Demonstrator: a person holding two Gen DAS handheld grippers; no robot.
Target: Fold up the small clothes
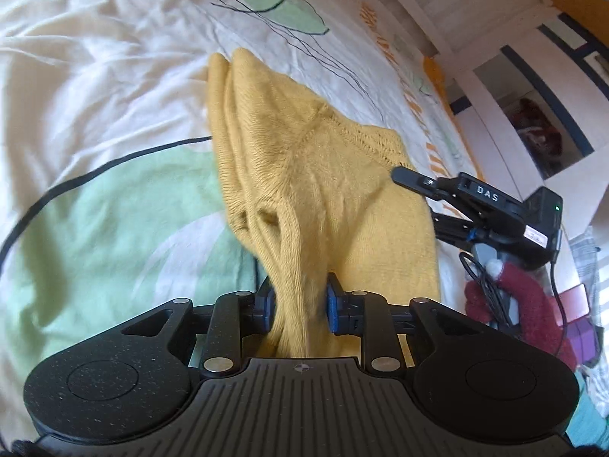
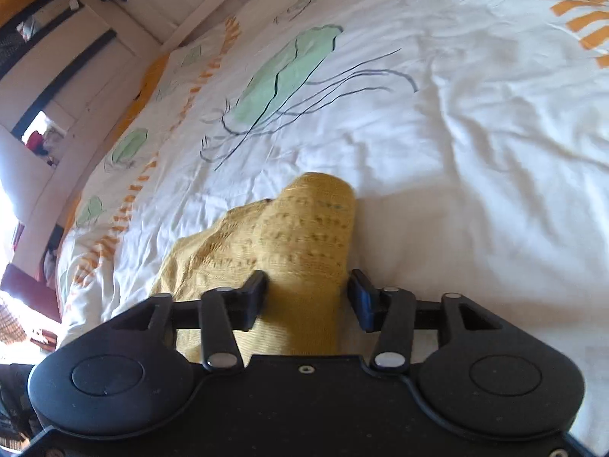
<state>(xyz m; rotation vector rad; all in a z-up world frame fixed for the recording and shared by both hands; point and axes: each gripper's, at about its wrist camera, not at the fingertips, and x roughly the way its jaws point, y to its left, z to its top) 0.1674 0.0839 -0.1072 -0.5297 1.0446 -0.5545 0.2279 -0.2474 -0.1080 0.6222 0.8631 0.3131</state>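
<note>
A mustard yellow knit garment (image 1: 323, 175) lies bunched on the bed, one end drawn up toward me. In the left wrist view my left gripper (image 1: 300, 304) is shut on a gathered fold of it, blue pads pressing the fabric from both sides. The right gripper reaches in from the right, and its upper finger (image 1: 409, 177) meets the garment's far edge. In the right wrist view the patterned knit (image 2: 304, 228) fills the gap between the fingers of my right gripper (image 2: 308, 293), which is shut on that thick fold. The part of the garment under both grippers is hidden.
The bed cover (image 2: 475, 133) is white and creased, printed with green jellyfish and orange stripes. A white bed frame and shelving (image 1: 533, 76) run along the far side. A dark red fluffy item (image 1: 533, 304) and a black cable lie behind the right gripper.
</note>
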